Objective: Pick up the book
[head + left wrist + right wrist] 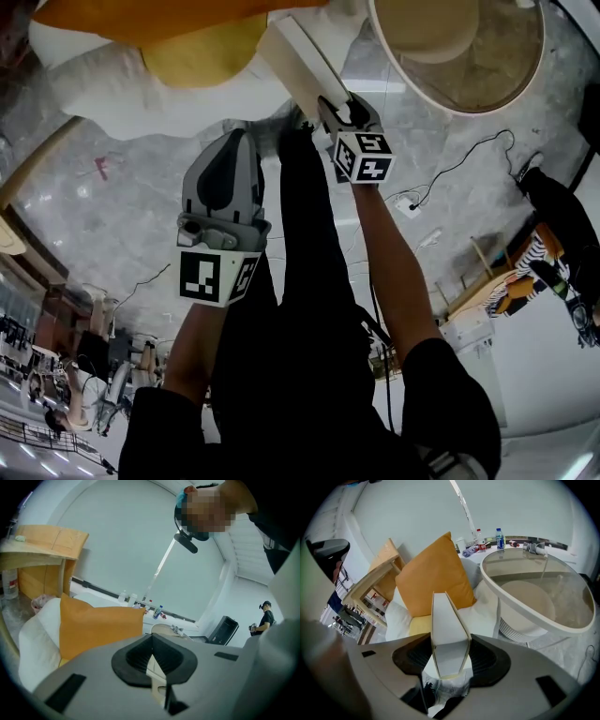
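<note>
two grippers show in the head view, over black trouser legs (309, 281) and a grey marbled floor (112, 206) with thin cables (459, 159) lying on it. the right gripper (342, 111) is clenched on the book (300, 56), a white one held off the floor by its lower end, its far end pointing toward the sofa cushions. the right gripper view shows what the head view does not. both black pads (415, 656) press flat on the book's covers, and the book stands upright between them. a dark print low on the cover is too blurred to read. beyond it an orange pillow (431, 576) leans on white cushions (398, 618), just beside a round glass table (520, 613). bottles (499, 538) stand on a ledge along the far wall, their labels too small to read.

the left gripper (152, 637) has its jaws clenched together at the tips, with nothing between them. only its view shows a wooden table (42, 545) beside the sofa and a person (265, 618) standing far off by the pale wall. black and white square markers sit on each gripper's cube.
</note>
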The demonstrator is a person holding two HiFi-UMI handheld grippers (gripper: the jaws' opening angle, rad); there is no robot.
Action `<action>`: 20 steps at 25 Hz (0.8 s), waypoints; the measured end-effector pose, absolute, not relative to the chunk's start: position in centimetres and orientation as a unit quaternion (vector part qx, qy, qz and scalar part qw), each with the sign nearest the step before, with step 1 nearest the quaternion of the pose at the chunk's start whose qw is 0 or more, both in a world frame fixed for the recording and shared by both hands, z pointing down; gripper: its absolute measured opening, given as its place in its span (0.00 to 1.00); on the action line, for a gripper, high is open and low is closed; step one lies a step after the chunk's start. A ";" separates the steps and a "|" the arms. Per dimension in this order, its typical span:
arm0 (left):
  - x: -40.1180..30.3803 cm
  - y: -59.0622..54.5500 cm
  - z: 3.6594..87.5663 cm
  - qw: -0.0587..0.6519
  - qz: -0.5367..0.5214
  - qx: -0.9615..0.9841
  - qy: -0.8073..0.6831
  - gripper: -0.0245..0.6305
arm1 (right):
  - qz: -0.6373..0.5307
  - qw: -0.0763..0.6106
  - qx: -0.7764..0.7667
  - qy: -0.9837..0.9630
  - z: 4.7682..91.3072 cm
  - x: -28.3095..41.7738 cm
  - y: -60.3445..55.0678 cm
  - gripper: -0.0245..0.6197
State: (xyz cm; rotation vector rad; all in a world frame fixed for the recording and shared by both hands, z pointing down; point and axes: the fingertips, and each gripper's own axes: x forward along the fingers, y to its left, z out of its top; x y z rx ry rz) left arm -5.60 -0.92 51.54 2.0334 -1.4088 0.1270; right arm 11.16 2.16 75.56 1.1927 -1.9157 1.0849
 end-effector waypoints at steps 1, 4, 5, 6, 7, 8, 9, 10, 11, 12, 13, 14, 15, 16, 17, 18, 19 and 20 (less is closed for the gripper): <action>-5.8 -0.9 50.8 0.323 0.046 0.776 -0.540 0.05 | 0.411 0.312 0.453 -0.727 74.6 11.0 2.3 0.41; -6.6 -0.9 48.1 0.313 0.041 0.775 -0.547 0.05 | 0.408 0.311 0.453 -0.729 71.4 10.5 2.6 0.41; -6.9 -1.0 47.1 0.307 0.039 0.776 -0.550 0.05 | 0.406 0.309 0.453 -0.731 70.3 10.3 2.6 0.41; -7.1 -1.0 46.1 0.301 0.037 0.777 -0.552 0.05 | 0.403 0.308 0.454 -0.733 69.2 10.2 2.4 0.41; -7.3 -1.0 45.0 0.295 0.036 0.778 -0.553 0.05 | 0.400 0.306 0.455 -0.734 68.1 10.0 2.3 0.41; -7.5 -1.0 43.9 0.290 0.034 0.779 -0.554 0.05 | 0.399 0.305 0.457 -0.735 66.9 9.8 2.3 0.41; -7.7 -0.8 42.8 0.286 0.034 0.781 -0.555 0.05 | 0.398 0.303 0.458 -0.735 65.7 9.6 2.3 0.41; -7.9 -0.7 41.7 0.282 0.034 0.782 -0.555 0.05 | 0.397 0.301 0.458 -0.736 64.4 9.4 2.4 0.41; -8.0 -0.5 40.7 0.278 0.035 0.783 -0.556 0.05 | 0.396 0.299 0.459 -0.737 63.2 9.1 2.5 0.41; -8.1 -0.4 39.6 0.275 0.035 0.783 -0.556 0.05 | 0.395 0.298 0.460 -0.738 62.0 9.0 2.5 0.41; -8.2 -0.3 38.5 0.272 0.034 0.784 -0.557 0.05 | 0.394 0.297 0.461 -0.738 60.7 8.9 2.6 0.41; -8.2 -0.2 37.4 0.269 0.032 0.785 -0.557 0.05 | 0.392 0.296 0.463 -0.738 59.5 8.8 2.6 0.41; -8.2 -0.2 36.2 0.265 0.029 0.786 -0.558 0.05 | 0.389 0.294 0.464 -0.740 58.2 8.7 2.6 0.41; -8.1 -0.2 35.1 0.261 0.025 0.788 -0.557 0.05 | 0.385 0.292 0.464 -0.742 56.9 8.6 2.5 0.41; -8.0 -0.2 34.2 0.256 0.023 0.791 -0.556 0.05 | 0.380 0.290 0.465 -0.745 55.8 8.5 2.3 0.41; -8.0 -0.1 33.4 0.251 0.023 0.794 -0.553 0.05 | 0.376 0.288 0.465 -0.748 54.6 8.3 2.1 0.41; -7.9 0.1 32.7 0.247 0.024 0.797 -0.551 0.05 | 0.372 0.286 0.466 -0.750 53.6 8.1 2.2 0.41; -7.8 0.3 31.9 0.242 0.026 0.800 -0.548 0.05 | 0.371 0.285 0.467 -0.750 52.7 8.0 2.4 0.41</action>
